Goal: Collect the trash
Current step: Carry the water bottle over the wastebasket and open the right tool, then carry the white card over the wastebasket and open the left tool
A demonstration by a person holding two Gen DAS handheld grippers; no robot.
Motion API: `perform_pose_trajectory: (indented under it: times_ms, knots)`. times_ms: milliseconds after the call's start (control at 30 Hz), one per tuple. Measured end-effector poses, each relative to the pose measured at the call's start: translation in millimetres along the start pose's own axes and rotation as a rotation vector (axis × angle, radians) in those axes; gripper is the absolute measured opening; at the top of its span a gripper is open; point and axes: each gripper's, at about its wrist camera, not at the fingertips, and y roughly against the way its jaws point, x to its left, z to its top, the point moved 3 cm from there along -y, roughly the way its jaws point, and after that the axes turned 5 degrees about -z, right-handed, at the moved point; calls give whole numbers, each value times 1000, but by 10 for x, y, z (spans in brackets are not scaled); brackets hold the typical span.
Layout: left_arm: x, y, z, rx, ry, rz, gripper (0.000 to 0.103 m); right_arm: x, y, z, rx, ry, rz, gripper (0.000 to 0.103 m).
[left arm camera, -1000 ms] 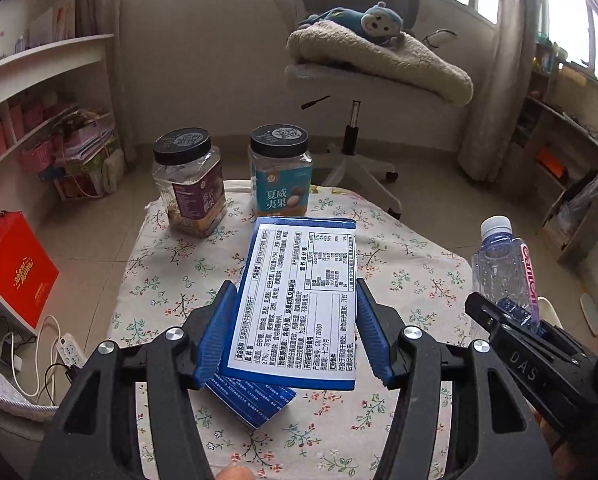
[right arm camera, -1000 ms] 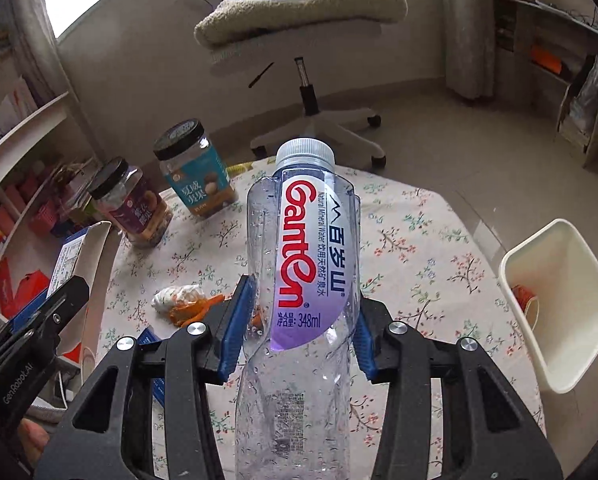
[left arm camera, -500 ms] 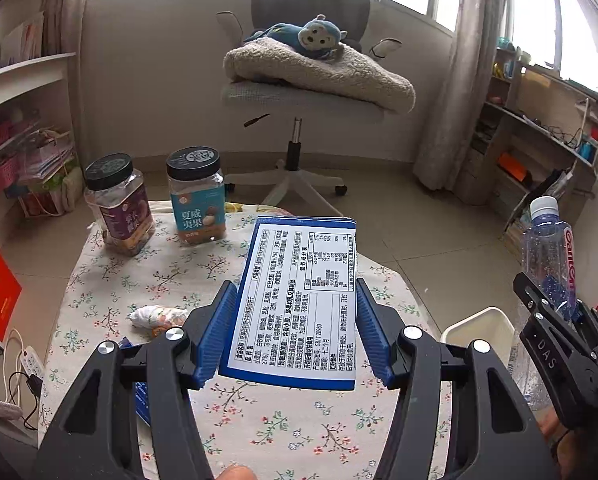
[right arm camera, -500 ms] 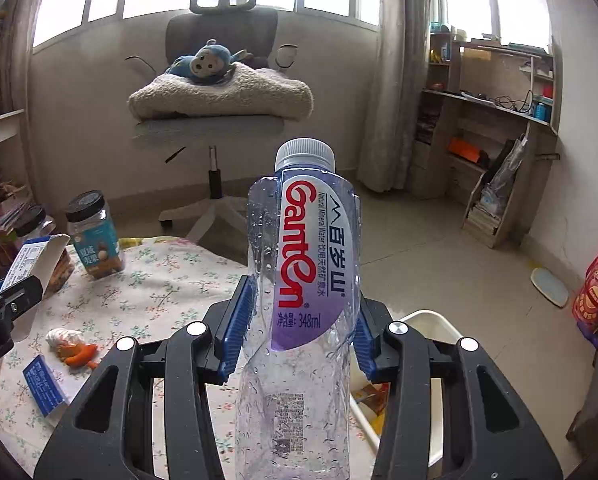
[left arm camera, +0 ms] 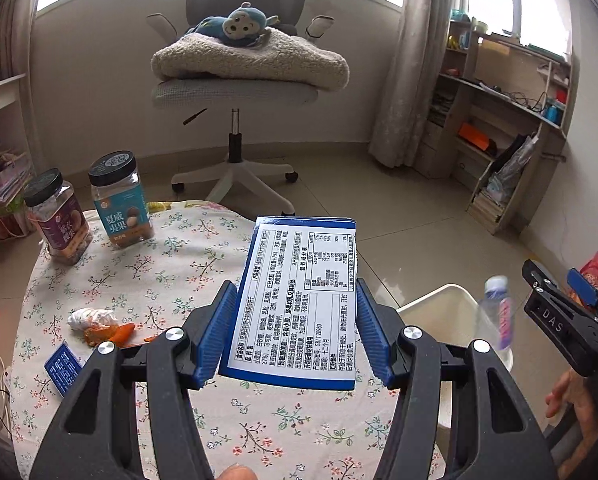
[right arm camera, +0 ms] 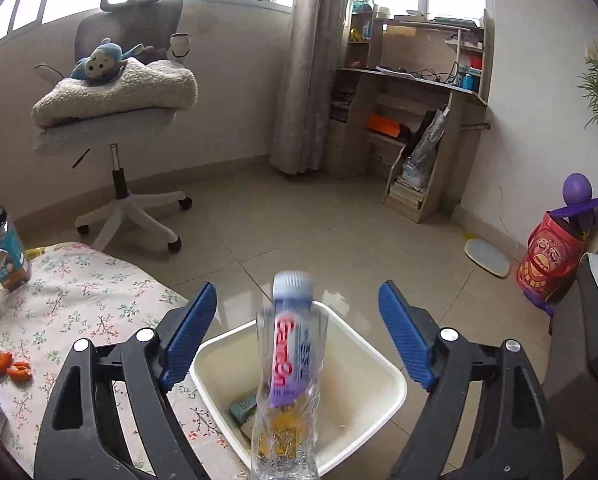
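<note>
Jars [left arm camera: 87, 208]: on the worktop [left arm camera: 187, 256], at 10 o'clock.
Bin [right arm camera: 299, 392]: beside the worktop, at 3 o'clock.
Bottle [right arm camera: 289, 368]: above the bin.
Chair [left arm camera: 239, 80]: behind the worktop, at 12 o'clock.

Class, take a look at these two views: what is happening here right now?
A person is clearing trash from a floral-clothed table with a hand-held gripper in each hand. The right hand-held gripper is open, and the plastic water bottle, blurred, is dropping between its fingers into the white bin beside the table. The left hand-held gripper is shut on a blue box, held above the table. A wrapper with orange peel, a small blue packet and two jars remain on the table.
</note>
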Motion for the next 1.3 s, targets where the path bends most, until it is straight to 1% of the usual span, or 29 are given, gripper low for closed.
perform_pose_trajectory:
  times_ms: [100, 233, 300, 400, 500, 600, 667, 700, 800, 867, 967, 1200, 1300]
  knots:
    - [-191, -99, -7, 15, -11, -23, 58, -211, 55, 47, -29, -46, -30, 91]
    - [-476, -269, -40, 50, -22, -58, 58, -524, 49, 107, -24, -126, -49, 94]
    - [-626, -377, -62, 69, -17, -80, 58, -669, 20, 141, -19, -159, -67, 95]
    - [-912, -605, -87, 124, -2, -128, 58, -885, -8, 183, -4, -238, -76, 95]
    - [-1232, -786, -79, 139, -12, -161, 58, -1070, -21, 207, -5, -287, -98, 96]
    - [-1551, -1020, -85, 203, -8, -223, 59, -1198, -38, 228, -7, -322, -117, 96]
    - [-1692, -1114, -86, 233, -21, -229, 67, -1261, -35, 227, -8, -341, -121, 96]
    - [-1725, -1123, -72, 233, -22, -231, 74, -1277, -30, 229, -11, -345, -124, 96]
    - [-1709, -1057, -29, 212, -33, -220, 79, -1245, 1, 234, -22, -344, -125, 96]
    - [-1621, -984, 5, 192, -46, -190, 79, -1175, 25, 234, -28, -326, -120, 96]
    - [-1388, -857, 54, 171, -32, -139, 82, -1002, 79, 235, -42, -277, -111, 96]
    - [-741, -375, 157, 60, -28, 19, 88, -390, 234, 202, -57, -126, -69, 96]
    - [-406, -170, 187, 16, -19, 108, 90, -115, 315, 188, -63, -81, -42, 96]
